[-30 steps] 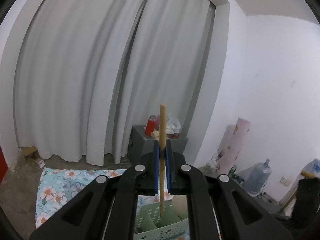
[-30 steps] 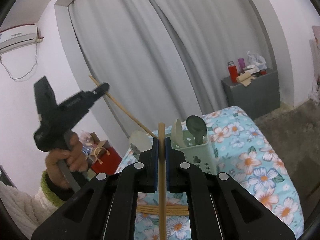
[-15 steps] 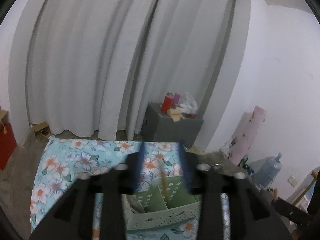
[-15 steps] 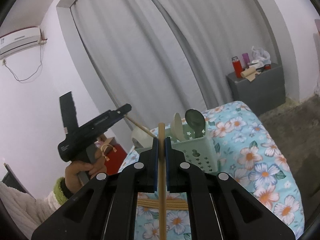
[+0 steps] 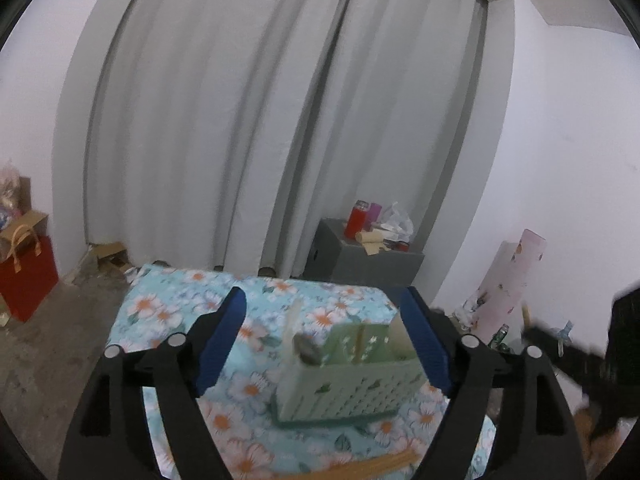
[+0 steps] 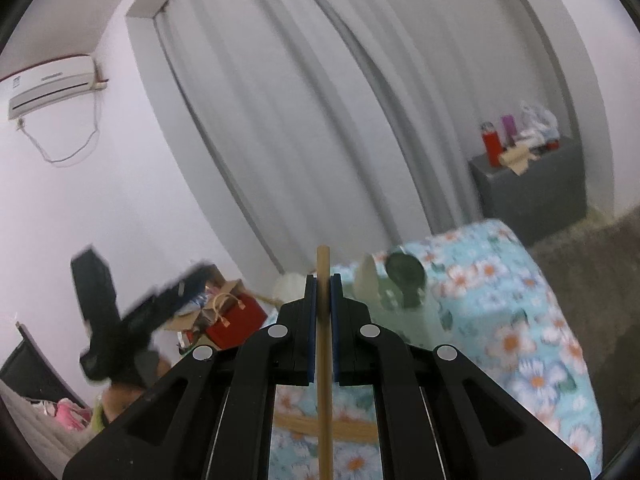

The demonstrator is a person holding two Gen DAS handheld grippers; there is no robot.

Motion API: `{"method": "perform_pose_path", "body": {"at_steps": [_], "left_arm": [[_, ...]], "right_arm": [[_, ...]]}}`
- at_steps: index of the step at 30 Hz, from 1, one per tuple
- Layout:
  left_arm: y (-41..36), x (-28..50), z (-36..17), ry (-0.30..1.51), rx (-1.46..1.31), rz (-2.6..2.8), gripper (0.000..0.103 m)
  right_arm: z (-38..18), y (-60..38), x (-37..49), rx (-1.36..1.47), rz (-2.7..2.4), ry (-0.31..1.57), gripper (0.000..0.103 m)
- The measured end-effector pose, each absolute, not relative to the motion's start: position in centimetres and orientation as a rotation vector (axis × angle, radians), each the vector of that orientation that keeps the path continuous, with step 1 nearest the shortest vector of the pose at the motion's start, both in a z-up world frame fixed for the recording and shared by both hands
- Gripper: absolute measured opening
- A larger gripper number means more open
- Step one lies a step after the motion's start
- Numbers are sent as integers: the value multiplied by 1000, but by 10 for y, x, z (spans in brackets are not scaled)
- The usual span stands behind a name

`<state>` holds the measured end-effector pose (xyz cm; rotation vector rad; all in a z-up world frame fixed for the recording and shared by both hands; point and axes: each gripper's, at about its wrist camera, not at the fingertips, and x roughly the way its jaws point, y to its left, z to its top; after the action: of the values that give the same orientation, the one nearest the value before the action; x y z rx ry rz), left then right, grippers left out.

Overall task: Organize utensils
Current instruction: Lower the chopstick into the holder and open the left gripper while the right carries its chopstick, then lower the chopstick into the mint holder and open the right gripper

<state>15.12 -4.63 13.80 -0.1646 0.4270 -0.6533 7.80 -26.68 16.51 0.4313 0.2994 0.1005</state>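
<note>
My left gripper [image 5: 324, 340] hangs above the table, its jaws opening wide with nothing between the blue pads [image 5: 224, 340]. Beyond it stands the pale green utensil basket [image 5: 348, 384], holding a wooden chopstick [image 5: 360, 340], a white spoon [image 5: 294, 328] and a dark spoon [image 5: 306, 350]. My right gripper [image 6: 323, 280] is shut on another chopstick [image 6: 323, 320], which stands upright between its pads. From that side the basket [image 6: 400, 312] looks blurred, behind the fingers. Several loose chopsticks [image 6: 324, 428] lie on the floral tablecloth [image 6: 520, 320]. The left gripper [image 6: 120, 320] shows blurred at the left, held by a hand.
A grey cabinet [image 5: 368, 260] with a red flask [image 5: 354, 222] stands by the grey curtains. A red gift bag [image 5: 26, 276] sits on the floor at the left. A pink roll [image 5: 508, 280] leans on the right wall. The tablecloth's edges drop off to bare floor.
The left gripper let go of its chopstick, which now stands in the basket, and its jaws spread wide as it sank and drew back. The right gripper still grips its chopstick.
</note>
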Motion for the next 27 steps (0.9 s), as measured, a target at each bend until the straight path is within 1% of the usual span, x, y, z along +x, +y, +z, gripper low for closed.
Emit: {"method": "perform_pose_path", "body": {"at_steps": [9,15,19,27], "left_arm": [[1,122,98,505,-176,-563,81],[26,113,79,566,-215,-522,81],[36,107,69,584,-234,-491,81],[49,110,64,595,-250,-452,81]], "right_arm": [[229,-248,153,285,173,191,5],[256,-234,210,222,167,111,5],[254,-227,244,175,133,107,5],[220,-228,281,112,28,216,5]]}}
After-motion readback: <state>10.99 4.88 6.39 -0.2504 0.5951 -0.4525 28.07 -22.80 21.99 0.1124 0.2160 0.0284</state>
